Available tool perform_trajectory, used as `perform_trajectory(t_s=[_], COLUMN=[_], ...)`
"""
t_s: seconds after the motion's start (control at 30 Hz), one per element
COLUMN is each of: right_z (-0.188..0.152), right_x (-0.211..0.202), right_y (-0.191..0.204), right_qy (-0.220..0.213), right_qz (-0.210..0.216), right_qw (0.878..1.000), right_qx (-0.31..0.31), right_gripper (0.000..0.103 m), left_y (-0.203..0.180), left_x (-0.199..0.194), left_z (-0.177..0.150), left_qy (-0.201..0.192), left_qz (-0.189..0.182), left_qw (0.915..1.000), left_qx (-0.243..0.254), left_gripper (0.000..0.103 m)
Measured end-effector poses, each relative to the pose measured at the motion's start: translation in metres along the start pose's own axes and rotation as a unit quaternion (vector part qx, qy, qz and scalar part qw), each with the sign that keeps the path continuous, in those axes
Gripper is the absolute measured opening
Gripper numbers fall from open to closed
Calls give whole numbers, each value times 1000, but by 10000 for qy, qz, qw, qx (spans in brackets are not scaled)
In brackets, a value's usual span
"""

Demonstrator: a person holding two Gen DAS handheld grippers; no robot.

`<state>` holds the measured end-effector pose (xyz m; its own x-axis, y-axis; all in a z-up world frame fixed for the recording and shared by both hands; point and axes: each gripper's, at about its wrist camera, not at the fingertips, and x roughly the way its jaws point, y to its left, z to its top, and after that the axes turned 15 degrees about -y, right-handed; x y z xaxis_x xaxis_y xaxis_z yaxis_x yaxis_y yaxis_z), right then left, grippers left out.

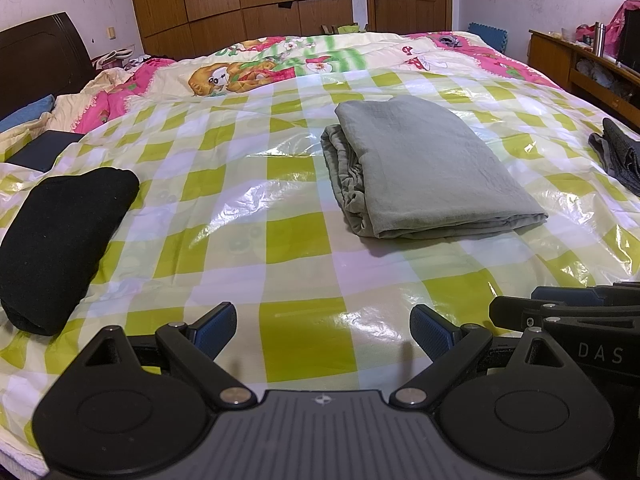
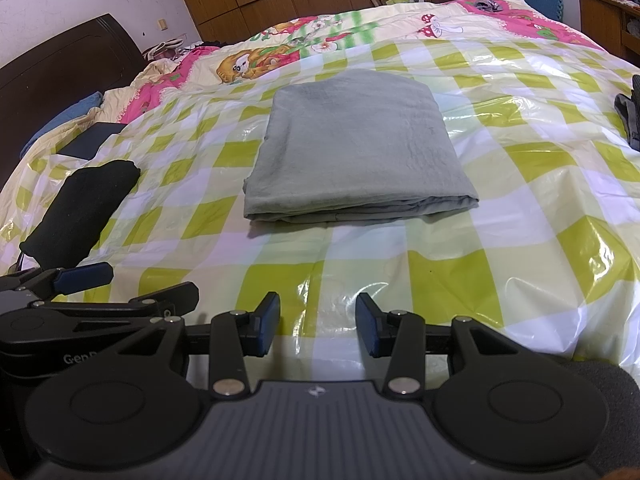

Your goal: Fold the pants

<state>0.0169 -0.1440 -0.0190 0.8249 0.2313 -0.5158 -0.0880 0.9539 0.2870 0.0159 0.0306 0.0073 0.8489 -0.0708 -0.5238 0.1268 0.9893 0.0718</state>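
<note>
Empty hand-held gripper (image 2: 318, 326), folded grey-green pants (image 2: 352, 144)

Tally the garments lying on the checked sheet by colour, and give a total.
Grey-green: 1, the folded pants in the middle.
Black: 1, the folded garment on the left.
Dark grey: 1, the garment at the right edge, only partly in view.
Total: 3

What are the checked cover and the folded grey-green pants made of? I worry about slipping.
Checked cover: likely thin plastic sheet, glossy, with glare and crinkles. Grey-green pants: soft woven fabric, perhaps cotton, matte with fine creases.
</note>
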Motion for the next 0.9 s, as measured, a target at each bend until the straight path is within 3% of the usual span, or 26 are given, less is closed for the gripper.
perform_trajectory(t_s=[0.9], right_z=[-1], right_x=[0], right_y=[0], right_qy=[2], right_qz=[-6], right_qw=[10000], right_qx=[-7], right_gripper=[43], left_y=[1], left_x=[-2], left_z=[0], left_qy=[-39], left_qz=[-5], left_qw=[10000], left_qx=[14], left_gripper=[103])
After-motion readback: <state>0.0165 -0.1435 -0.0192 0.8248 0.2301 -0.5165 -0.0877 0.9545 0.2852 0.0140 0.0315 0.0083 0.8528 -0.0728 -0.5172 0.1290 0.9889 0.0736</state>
